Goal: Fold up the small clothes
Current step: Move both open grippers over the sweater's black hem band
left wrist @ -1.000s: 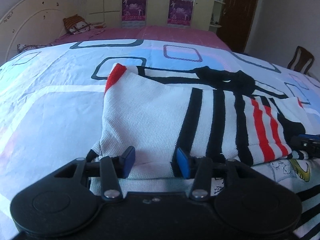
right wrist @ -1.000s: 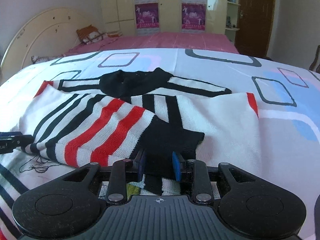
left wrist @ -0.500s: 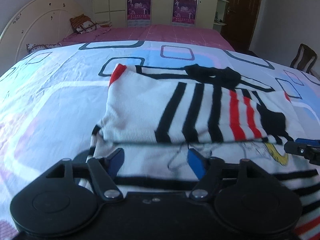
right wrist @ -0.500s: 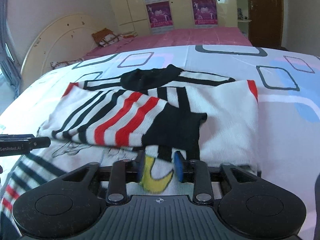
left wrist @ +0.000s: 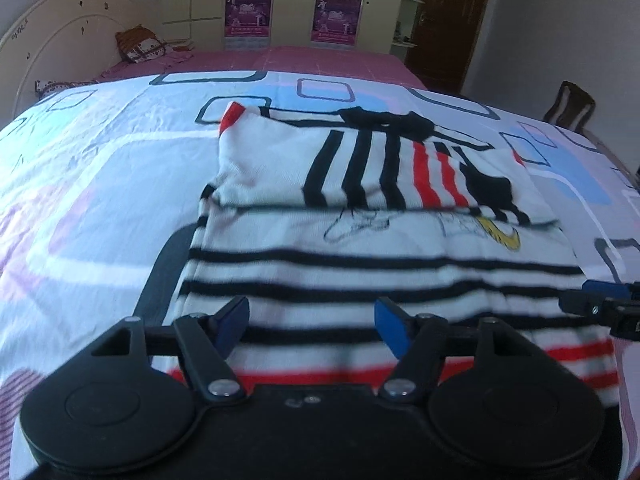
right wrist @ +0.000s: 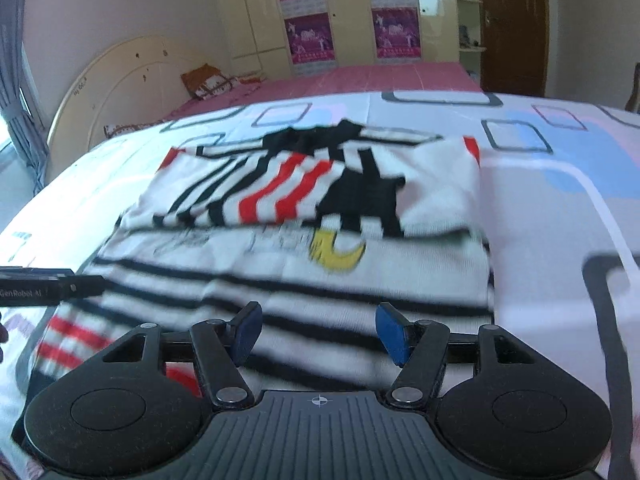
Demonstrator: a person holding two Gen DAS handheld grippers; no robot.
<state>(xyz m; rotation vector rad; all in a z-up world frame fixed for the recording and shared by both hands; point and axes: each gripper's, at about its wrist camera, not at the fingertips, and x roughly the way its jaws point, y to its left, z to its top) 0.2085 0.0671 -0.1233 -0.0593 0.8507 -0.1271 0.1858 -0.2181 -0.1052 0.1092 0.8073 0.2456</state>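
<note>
A white knit sweater (left wrist: pixel 360 184) with black and red stripes lies flat on the bed, both sleeves folded across its chest above a yellow print (right wrist: pixel 340 254). Its striped hem end is nearest me. My left gripper (left wrist: pixel 312 314) hovers over the hem stripes near the sweater's left side. Its jaws stand wide and are closing a little, with no cloth pinched between them. My right gripper (right wrist: pixel 318 318) hovers open over the hem on the right side, holding nothing. Each gripper shows at the edge of the other's view: the right gripper (left wrist: pixel 600 304) and the left gripper (right wrist: pixel 52 286).
The sweater rests on a white bedsheet (left wrist: pixel 100 180) printed with squares. A cream headboard (left wrist: pixel 60 40) and a pillow (left wrist: pixel 140 46) are at the far left. A wardrobe with posters (right wrist: pixel 312 36), a brown door (left wrist: pixel 448 20) and a chair (left wrist: pixel 572 104) stand beyond.
Both grippers let go of the sleeve cloth, opened, and drew back from the folded sleeves towards the hem. The sleeves stay folded on the chest.
</note>
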